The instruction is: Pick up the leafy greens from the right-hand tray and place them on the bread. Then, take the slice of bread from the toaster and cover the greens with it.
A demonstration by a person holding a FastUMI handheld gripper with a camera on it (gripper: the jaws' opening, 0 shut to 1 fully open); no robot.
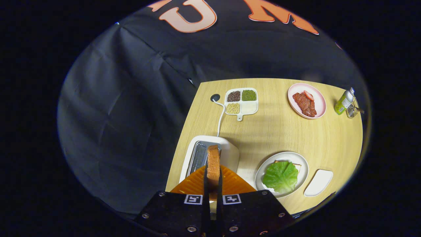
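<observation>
My gripper (213, 179) is shut on a slice of toasted bread (213, 161), held on edge between both fingers above the white toaster (230, 149). The slice stands over the toaster's slot, lifted out of it. To the right of the fingers a round white plate (304, 164) carries a slice of bread (296, 165), mostly covered by a green lettuce leaf (280, 176). A small empty white tray (318, 182) lies just right of that plate.
A wooden table (279, 131) holds a divided white dish of beans and grains (241, 101) at the back, a pink plate with meat slices (306, 100), a green bottle (344, 101) and a small glass jar (352, 111) at far right. The toaster's white cord (219, 120) runs back to a hole.
</observation>
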